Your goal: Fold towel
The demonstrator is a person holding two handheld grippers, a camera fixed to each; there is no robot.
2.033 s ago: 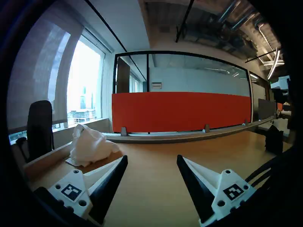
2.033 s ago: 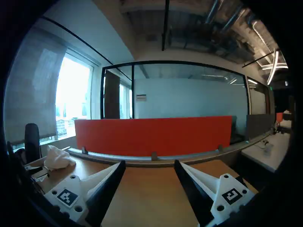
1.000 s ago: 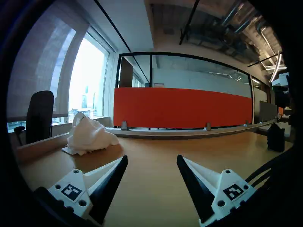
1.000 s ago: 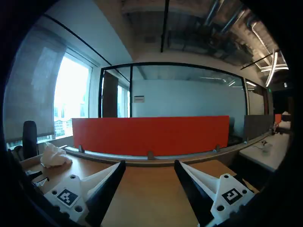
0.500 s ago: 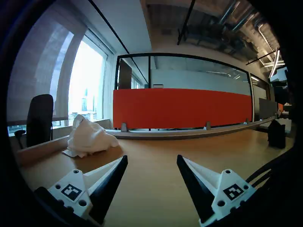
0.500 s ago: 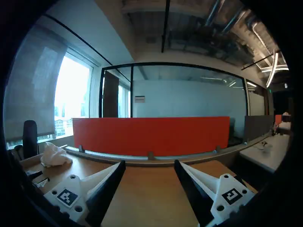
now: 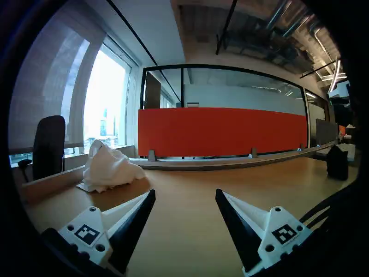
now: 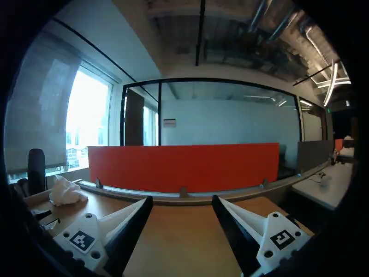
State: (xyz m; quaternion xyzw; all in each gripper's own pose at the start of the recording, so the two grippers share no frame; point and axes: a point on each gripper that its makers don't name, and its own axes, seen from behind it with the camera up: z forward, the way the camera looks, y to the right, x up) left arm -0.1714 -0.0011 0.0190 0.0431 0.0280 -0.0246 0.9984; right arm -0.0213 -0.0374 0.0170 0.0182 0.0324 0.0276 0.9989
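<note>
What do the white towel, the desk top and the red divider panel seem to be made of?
white towel: soft matte cloth, shown by its crumpled folds.
desk top: wood or wood-look laminate, smooth, faint sheen; I cannot tell which.
red divider panel: flat, even, matte face, perhaps fabric-covered or painted board.

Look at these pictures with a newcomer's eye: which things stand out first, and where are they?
The bright red partition stands out first, running across the far edge of the wooden desk. Next comes the crumpled white towel, heaped at the desk's left end near the sunlit window. In the foreground, the left gripper and right gripper each hang open above the desk, holding nothing.
</note>
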